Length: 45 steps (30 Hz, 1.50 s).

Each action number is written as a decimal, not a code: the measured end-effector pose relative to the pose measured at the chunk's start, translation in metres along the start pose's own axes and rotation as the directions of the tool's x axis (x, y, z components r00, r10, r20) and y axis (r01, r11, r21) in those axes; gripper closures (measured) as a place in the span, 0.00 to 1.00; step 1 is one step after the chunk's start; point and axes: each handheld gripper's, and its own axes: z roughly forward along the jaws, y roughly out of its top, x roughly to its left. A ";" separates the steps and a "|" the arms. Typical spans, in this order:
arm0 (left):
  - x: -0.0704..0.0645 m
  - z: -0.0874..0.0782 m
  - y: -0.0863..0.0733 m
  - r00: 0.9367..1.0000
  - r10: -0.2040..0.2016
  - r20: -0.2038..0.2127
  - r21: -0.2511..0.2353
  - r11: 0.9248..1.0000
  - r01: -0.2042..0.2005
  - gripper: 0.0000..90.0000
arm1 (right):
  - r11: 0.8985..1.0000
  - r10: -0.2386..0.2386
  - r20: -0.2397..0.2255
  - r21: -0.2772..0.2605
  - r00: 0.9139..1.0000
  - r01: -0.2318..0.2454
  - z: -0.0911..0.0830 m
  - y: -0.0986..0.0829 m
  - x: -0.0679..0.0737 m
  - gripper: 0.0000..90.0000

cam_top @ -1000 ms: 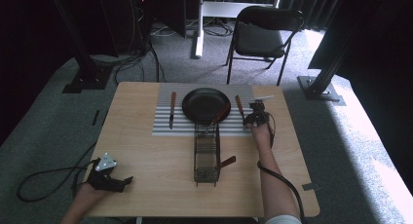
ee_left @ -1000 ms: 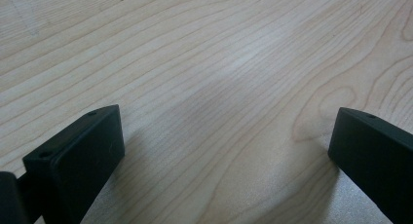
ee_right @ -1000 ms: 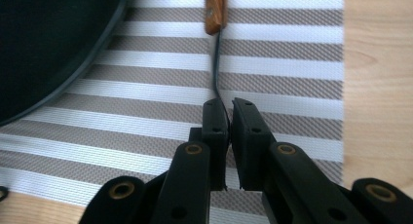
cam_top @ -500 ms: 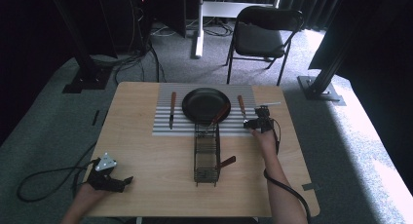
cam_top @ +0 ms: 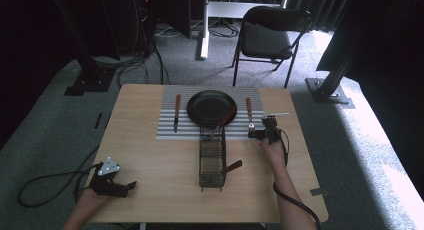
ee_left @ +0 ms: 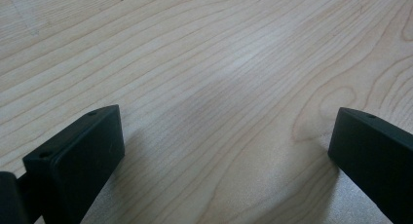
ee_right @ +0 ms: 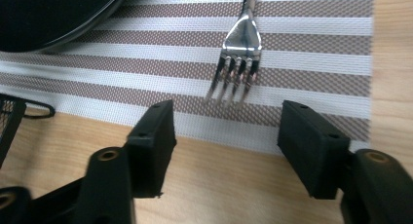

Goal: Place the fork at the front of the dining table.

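While the right gripper [ee_right: 226, 136] hovers with its jaws spread wide at the near edge of the grey-and-white striped woven placemat [ee_right: 311, 63], the wooden-handled steel fork [ee_right: 237, 63] lies on that mat just ahead of the jaws, tines toward them. Far off, the left gripper [ee_left: 226, 151] rests wide open on the pale wooden desk [ee_left: 204, 63].

A studio or lab: black curtains [cam_top: 50, 20], rig stands [cam_top: 332, 85] (grey carpet [cam_top: 350, 155] underfoot).
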 end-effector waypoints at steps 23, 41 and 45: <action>0.000 0.000 0.000 1.000 0.000 0.000 0.000 1.000 0.000 0.00 | 0.980 -0.093 0.029 -0.173 0.995 0.097 -0.040 -0.071 -0.014 0.15; 0.000 0.000 0.000 1.000 0.000 0.000 0.000 1.000 0.000 0.00 | 0.943 -0.111 0.154 -0.296 0.982 0.153 -0.081 -0.127 -0.032 0.14; 0.000 0.000 0.000 1.000 0.000 0.000 0.000 1.000 0.000 0.00 | 0.950 -0.077 0.210 -0.282 0.975 0.136 -0.084 -0.139 -0.040 0.14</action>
